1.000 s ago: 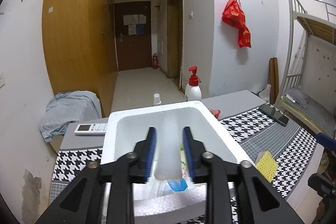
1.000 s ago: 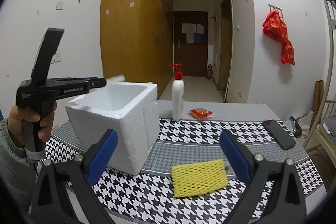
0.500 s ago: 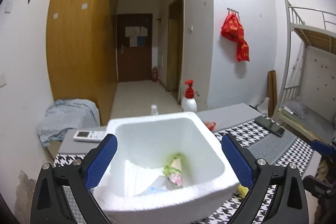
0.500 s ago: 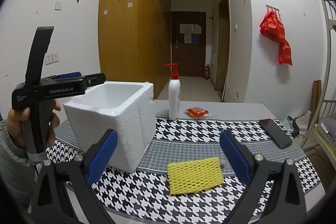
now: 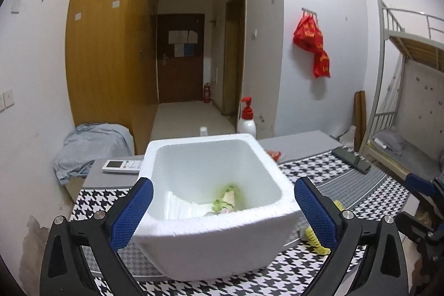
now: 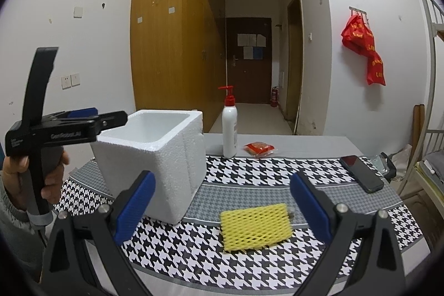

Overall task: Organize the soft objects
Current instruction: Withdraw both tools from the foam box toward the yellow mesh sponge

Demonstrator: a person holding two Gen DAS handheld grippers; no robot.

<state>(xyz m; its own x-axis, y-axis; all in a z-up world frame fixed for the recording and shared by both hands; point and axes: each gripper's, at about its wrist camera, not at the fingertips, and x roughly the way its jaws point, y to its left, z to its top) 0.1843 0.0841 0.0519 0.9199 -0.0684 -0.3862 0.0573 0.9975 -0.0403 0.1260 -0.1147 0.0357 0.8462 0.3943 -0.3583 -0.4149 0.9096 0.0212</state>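
Note:
A white foam box (image 5: pixel 211 224) stands on the houndstooth cloth, also seen in the right wrist view (image 6: pixel 155 157). Inside it lie a green and pink soft item (image 5: pixel 226 199) and pale wrapped things. My left gripper (image 5: pixel 222 182) hovers at the box's near rim, its jaws opening wide and straddling the box without touching it, nothing held. A hand holds that left gripper (image 6: pixel 111 117) beside the box. A yellow foam net (image 6: pixel 255 226) lies flat on the cloth. My right gripper (image 6: pixel 222 179) stands open just before it, its fingers empty.
A white pump bottle (image 6: pixel 229 129) and a red packet (image 6: pixel 259 148) sit behind the box. A dark phone (image 6: pixel 362 176) lies at the right. A remote (image 5: pixel 120 165) and a grey cloth (image 5: pixel 88 146) are at the far left. A bunk bed stands beyond the right edge.
The left jaws went from shut on a pale soft object over the box to wide apart. That object dropped into the box, and the gripper drew back. The right gripper stayed put.

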